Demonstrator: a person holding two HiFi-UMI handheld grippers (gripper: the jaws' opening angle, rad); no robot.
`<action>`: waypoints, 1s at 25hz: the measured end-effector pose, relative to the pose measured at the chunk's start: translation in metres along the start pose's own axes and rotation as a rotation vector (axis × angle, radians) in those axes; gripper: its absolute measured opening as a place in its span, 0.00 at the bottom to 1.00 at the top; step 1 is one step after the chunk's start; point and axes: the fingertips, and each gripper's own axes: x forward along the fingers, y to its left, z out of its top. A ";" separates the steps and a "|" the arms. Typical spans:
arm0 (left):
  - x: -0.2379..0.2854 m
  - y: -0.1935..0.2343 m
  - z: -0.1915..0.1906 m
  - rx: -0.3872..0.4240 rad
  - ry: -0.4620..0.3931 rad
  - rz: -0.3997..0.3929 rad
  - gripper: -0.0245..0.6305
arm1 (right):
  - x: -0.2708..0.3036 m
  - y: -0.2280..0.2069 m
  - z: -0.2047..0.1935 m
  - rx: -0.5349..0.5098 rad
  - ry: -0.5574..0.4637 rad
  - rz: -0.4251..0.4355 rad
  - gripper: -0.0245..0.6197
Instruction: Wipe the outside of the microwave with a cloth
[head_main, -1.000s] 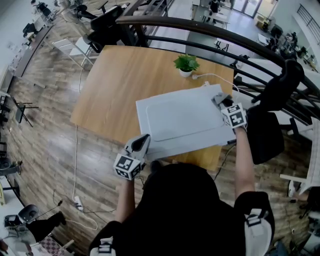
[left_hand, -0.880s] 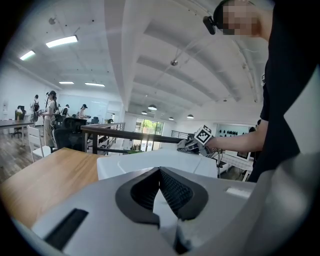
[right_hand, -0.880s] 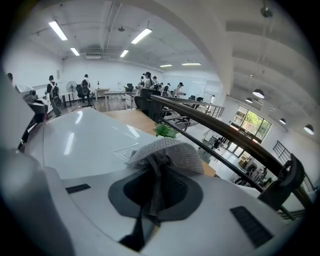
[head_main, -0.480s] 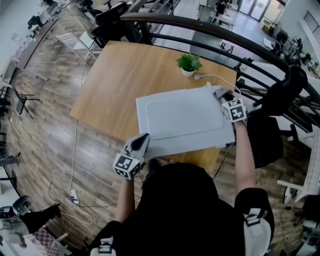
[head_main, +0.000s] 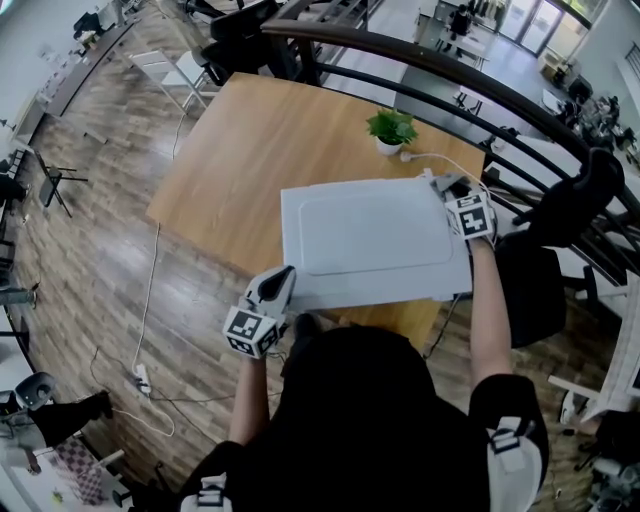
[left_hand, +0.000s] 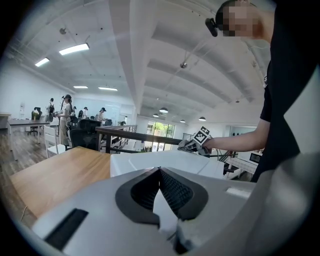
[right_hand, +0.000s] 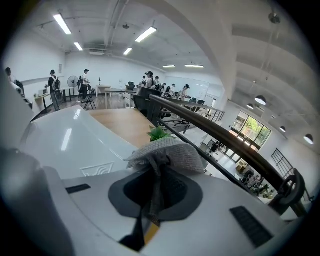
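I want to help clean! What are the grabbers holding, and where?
The right gripper pinches the grey cloth by a bunched fold. The left gripper holds nothing.

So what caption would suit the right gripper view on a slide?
Right gripper shut on a grey cloth, beside the white microwave.

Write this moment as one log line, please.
right gripper: shut on cloth, at microwave top's far right corner | left gripper: shut, empty, by microwave's near left corner
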 end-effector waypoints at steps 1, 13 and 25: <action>-0.001 0.000 0.001 0.003 -0.003 0.003 0.04 | 0.000 0.001 0.001 0.000 0.004 0.001 0.06; -0.011 0.006 -0.001 0.005 -0.010 0.005 0.04 | 0.004 0.018 0.008 -0.018 0.018 0.001 0.06; -0.023 0.028 0.000 0.005 -0.015 0.007 0.04 | 0.007 0.021 0.014 -0.035 0.031 -0.052 0.06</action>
